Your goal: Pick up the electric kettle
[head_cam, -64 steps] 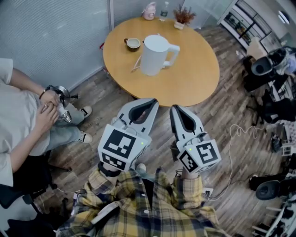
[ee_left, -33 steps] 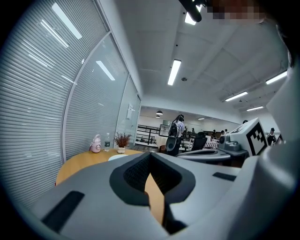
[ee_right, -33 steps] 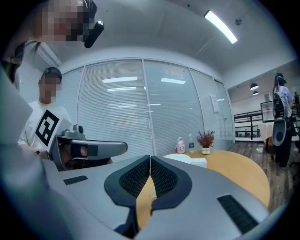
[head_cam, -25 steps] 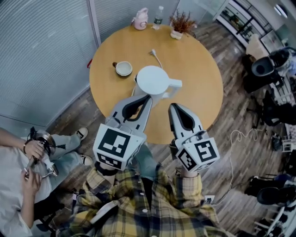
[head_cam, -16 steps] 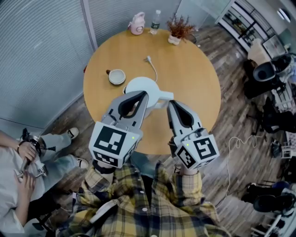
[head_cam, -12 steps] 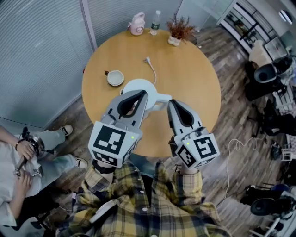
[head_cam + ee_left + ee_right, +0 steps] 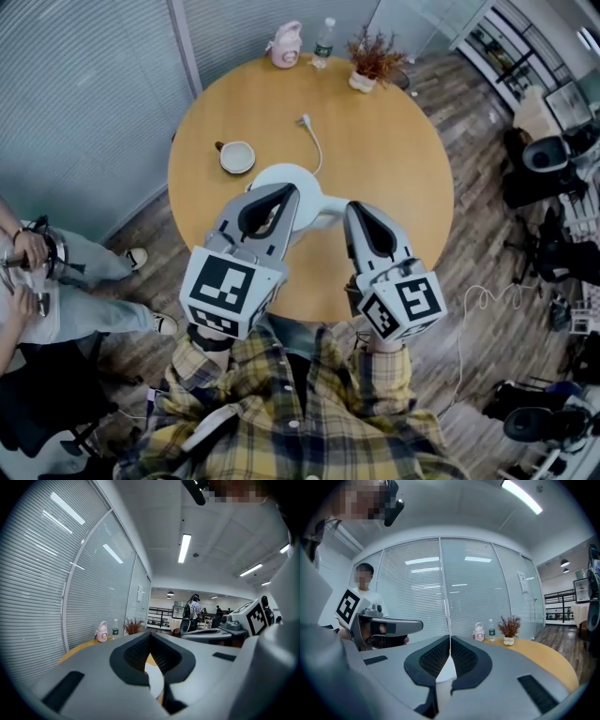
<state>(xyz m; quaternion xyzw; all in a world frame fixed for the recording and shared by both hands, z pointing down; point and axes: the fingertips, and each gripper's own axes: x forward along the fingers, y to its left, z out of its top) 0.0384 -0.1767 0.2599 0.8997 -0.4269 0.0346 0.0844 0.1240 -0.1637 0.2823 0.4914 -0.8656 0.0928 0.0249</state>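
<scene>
— While you hold both arms out over the near edge of the round wooden table (image 7: 398, 159), your left gripper (image 7: 284, 191) and right gripper (image 7: 357, 208) point almost level, side by side, marker cubes towards your plaid sleeves.
— Jaws?
— Both pairs are clenched tip to tip, with nothing between them. The white electric kettle (image 7: 286, 172) stands lid-on on that table, just ahead of and below your left gripper's tips, its handle towards your right one.
— Other containers?
— One white cup (image 7: 236, 157), contents unclear; one pink flask (image 7: 286, 45); one clear bottle (image 7: 325, 31); one small pot (image 7: 362, 82) holding a dried reddish plant. One kettle, two grippers.
</scene>
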